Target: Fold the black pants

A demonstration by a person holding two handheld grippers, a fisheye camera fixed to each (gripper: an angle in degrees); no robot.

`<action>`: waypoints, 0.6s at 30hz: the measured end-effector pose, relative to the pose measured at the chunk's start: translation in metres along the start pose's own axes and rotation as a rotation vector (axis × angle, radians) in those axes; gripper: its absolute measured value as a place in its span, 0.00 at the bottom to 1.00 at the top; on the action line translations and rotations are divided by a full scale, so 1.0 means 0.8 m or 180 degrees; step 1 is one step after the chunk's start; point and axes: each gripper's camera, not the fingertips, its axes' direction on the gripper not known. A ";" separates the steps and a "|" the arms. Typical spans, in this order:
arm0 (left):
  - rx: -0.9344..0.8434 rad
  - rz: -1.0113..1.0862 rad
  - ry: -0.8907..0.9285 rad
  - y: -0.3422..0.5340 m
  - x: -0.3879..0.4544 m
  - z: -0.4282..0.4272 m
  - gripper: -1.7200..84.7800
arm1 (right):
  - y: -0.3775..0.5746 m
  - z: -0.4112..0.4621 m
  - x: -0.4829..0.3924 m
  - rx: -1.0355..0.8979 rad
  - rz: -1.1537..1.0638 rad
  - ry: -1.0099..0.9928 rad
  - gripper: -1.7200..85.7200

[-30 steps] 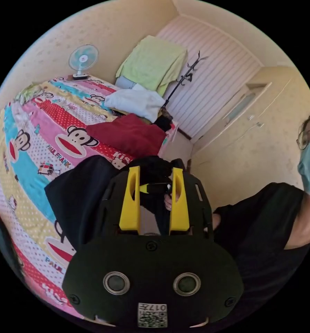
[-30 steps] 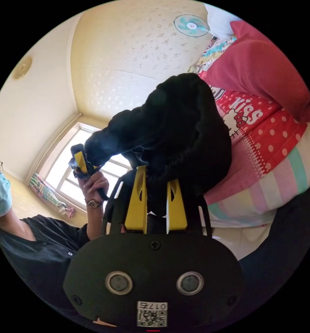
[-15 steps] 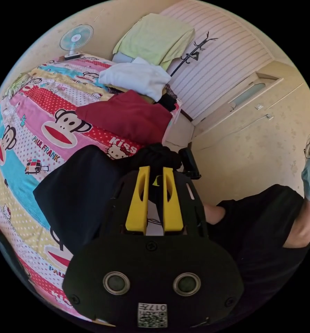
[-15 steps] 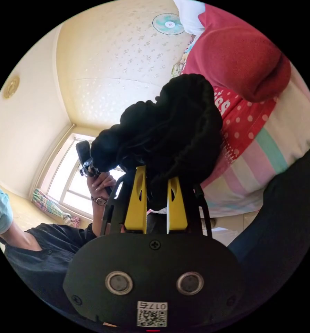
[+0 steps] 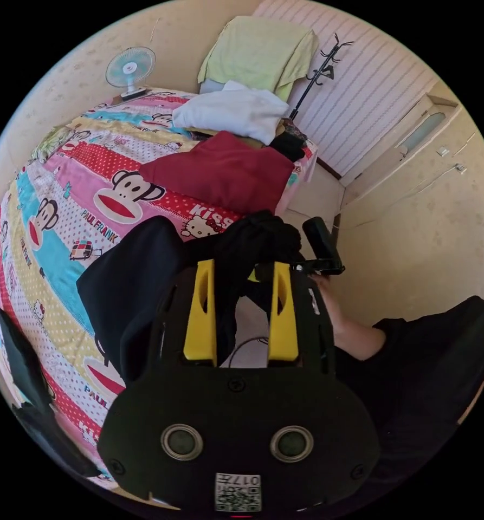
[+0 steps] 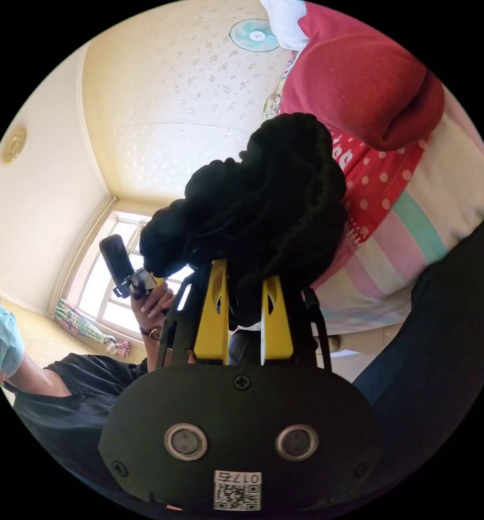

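Left gripper (image 5: 242, 268) has just spread its jaws wide, releasing the black pants (image 5: 144, 281) at the bed (image 5: 63, 216) edge; my right gripper (image 6: 242, 281) stays clamped on their bunched waistband, so I'll regrip.

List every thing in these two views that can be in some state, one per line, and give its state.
Left gripper: open, pants cloth hanging between its jaws.
Right gripper: shut on the black pants.
Black pants: bunched, partly lying on the bed.
Red cloth: lying flat on the bed.
White cloth: piled loosely.
Fan: upright.
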 end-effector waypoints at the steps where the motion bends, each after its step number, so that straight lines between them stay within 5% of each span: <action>1: -0.0031 0.0016 -0.0187 -0.006 0.006 0.014 0.14 | -0.002 0.002 -0.004 -0.0005 -0.0013 0.0024 0.11; 5: -0.0172 -0.0104 -0.0082 -0.024 0.002 0.041 0.08 | 0.000 0.004 -0.012 -0.0003 0.0022 0.0070 0.12; 10: 0.0554 -0.0573 0.1632 -0.022 -0.063 0.013 0.05 | 0.013 -0.005 -0.018 -0.0124 0.0104 -0.0107 0.13; 13: 0.0983 -0.0854 0.2135 -0.011 -0.087 -0.008 0.04 | 0.030 -0.010 -0.045 -0.0291 -0.0143 0.0080 0.14; 18: 0.1449 -0.0717 0.2030 -0.005 -0.050 -0.075 0.03 | 0.075 -0.010 -0.070 -0.0295 -0.0309 0.0150 0.17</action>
